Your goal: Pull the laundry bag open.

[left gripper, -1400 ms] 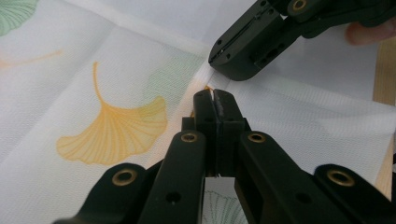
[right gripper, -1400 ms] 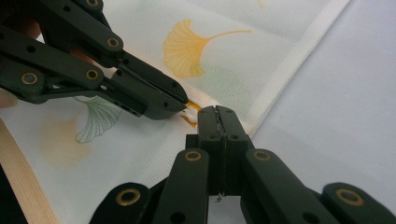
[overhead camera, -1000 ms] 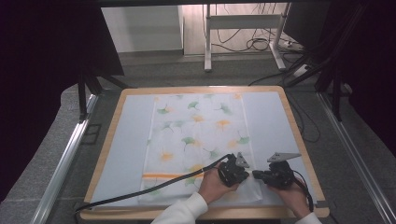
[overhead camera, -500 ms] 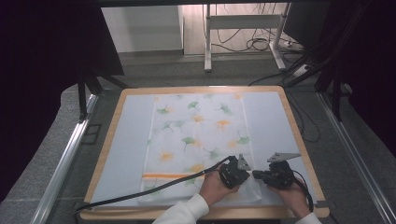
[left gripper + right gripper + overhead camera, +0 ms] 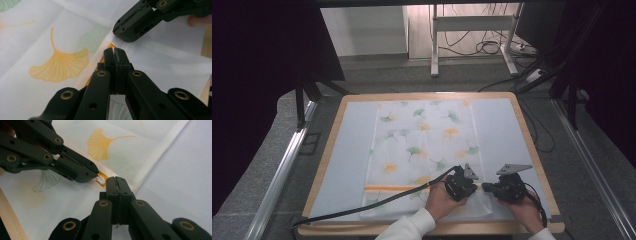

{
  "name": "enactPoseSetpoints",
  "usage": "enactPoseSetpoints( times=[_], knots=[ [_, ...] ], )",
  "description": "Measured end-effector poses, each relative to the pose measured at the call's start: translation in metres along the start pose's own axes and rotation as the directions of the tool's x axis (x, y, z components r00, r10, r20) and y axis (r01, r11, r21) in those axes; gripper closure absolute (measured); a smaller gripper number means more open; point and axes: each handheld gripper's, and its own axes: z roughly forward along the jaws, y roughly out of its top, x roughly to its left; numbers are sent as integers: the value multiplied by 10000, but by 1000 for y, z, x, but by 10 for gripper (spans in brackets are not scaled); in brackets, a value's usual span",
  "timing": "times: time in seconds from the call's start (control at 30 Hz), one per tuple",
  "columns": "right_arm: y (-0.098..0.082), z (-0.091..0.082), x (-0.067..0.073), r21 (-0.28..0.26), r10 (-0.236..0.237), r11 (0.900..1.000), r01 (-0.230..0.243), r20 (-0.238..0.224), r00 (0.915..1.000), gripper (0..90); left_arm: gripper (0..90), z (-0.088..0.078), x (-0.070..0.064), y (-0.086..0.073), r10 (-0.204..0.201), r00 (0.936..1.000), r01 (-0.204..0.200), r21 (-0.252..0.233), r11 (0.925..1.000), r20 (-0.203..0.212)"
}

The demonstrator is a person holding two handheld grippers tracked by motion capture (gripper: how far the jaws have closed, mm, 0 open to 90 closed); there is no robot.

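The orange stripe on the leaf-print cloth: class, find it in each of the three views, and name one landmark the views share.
High view: the orange stripe runs across the cloth near its front end, left of the left gripper.
Left gripper view: a small orange patch just beyond the shut jaw tips.
Right gripper view: an orange patch just left of the jaw tips of the right gripper.
Shared landmark: the cloth's right hem, where both grippers pinch.

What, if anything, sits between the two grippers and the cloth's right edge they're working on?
Nothing visible. The left gripper and right gripper are both shut on the hem of the leaf-print cloth near its lower right corner, tips almost meeting. The mat around it is bare.
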Motion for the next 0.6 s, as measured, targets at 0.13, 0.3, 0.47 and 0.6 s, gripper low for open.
enactPoseSetpoints(
  times=[0.13,0.3,0.47,0.6],
  knots=[
    [0,0,1,29,-81,10000,81,54,10000,894,900,-1,0,0,107,9999,-107,40,9999,-98],
    [0,0,1,62,-86,9999,86,13,10000,894,900,-4,0,-2,184,9994,-178,171,9997,-303],
    [0,0,1,35,-85,10000,84,45,10000,894,900,-9,5,-8,-28,9998,29,50,10000,-186],
    [0,0,1,38,-84,10000,84,37,10000,895,900,-12,6,-11,-10,9998,10,2,10000,-208]
  ],
)
